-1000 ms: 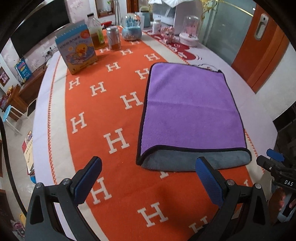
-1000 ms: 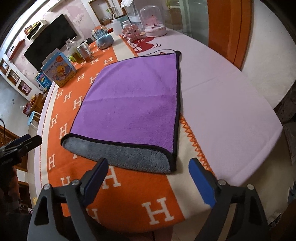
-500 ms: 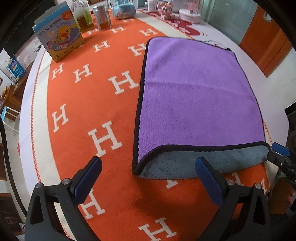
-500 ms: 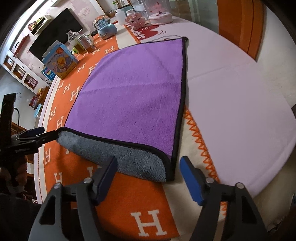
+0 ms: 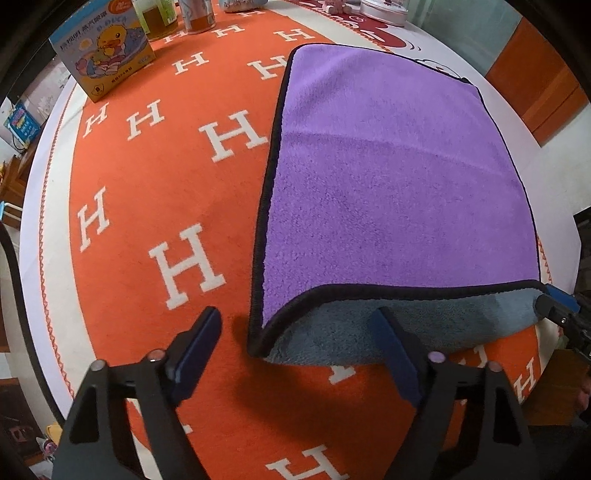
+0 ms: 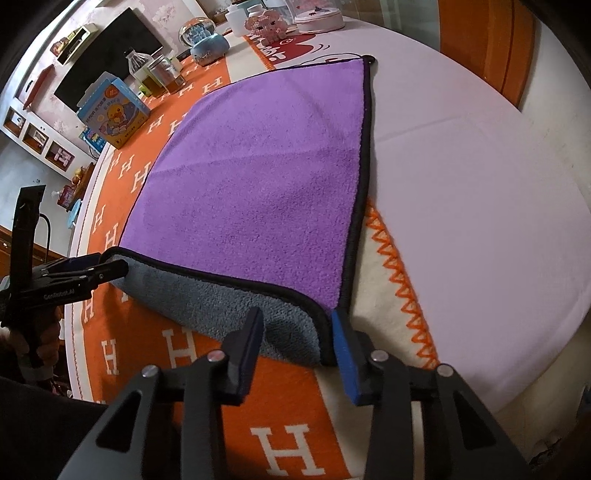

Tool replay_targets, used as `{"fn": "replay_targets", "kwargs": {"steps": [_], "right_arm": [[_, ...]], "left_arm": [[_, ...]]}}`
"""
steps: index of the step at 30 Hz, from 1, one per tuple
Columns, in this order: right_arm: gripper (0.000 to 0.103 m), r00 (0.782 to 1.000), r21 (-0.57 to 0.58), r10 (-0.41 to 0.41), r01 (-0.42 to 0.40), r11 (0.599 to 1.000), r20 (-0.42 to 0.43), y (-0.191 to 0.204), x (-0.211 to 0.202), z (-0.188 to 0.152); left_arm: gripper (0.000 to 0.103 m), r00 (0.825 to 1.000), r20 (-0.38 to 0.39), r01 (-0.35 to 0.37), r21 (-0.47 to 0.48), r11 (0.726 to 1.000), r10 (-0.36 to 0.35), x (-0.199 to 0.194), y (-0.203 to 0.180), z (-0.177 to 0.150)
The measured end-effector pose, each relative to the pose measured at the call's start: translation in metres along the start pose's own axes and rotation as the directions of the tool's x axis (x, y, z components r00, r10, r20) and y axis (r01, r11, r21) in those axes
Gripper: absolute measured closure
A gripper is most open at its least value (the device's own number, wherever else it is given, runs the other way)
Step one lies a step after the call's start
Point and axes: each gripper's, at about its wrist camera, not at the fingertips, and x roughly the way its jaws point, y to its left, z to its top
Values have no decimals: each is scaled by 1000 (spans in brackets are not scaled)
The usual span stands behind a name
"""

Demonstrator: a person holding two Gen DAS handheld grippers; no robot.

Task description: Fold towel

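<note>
A purple towel (image 5: 388, 177) with black trim and a grey underside lies folded once on the orange tablecloth; it also shows in the right wrist view (image 6: 266, 177). Its grey lower layer sticks out along the near edge. My left gripper (image 5: 299, 332) is open, its fingers straddling the towel's near left corner. My right gripper (image 6: 299, 332) is partly closed, still open, with its fingers either side of the near right corner. Each gripper shows at the edge of the other's view, at the towel's near corners.
A duck-print box (image 5: 103, 48), a bottle and jars (image 5: 199, 14) stand at the table's far left. A globe ornament (image 6: 207, 40) and white dishes (image 6: 317, 18) stand at the far end. The white table edge curves on the right (image 6: 517, 221).
Both grippers have moved forward and down to the towel's near corners. The right gripper's fingers have narrowed around its corner; the left stays wide open.
</note>
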Motion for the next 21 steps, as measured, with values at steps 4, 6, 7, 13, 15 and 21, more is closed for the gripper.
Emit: {"fn": "replay_targets", "kwargs": {"steps": [4,6,7,13,15,21], "right_arm": [[71,1000,-2,-2,2,1000,-3,0,-1,-1],[74,1000,-4,-2,2,1000,-4,-1,-1,-1],[75,1000,-6,-3,3,1000,-5,-1,-1,-2],[85,1000,-14,-14,14,1000,-2,-1,-2,-4],[87,1000,-15,-17,17,1000,-1,-1,-2,-5],[91,1000,-19,-21,21,1000,6,0,-4,-6]], "left_arm": [[38,1000,-3,23,-1,1000,-23,1,2,0],[42,1000,-4,17,3,1000,-17,2,1,-3],[45,1000,-2,10,4,1000,-10,2,-1,-4],[64,1000,4,-3,-14,1000,3,-2,5,-11],[69,1000,6,-6,-18,1000,6,-5,9,-13],[79,1000,4,-15,-21,1000,15,-8,14,-13]]}}
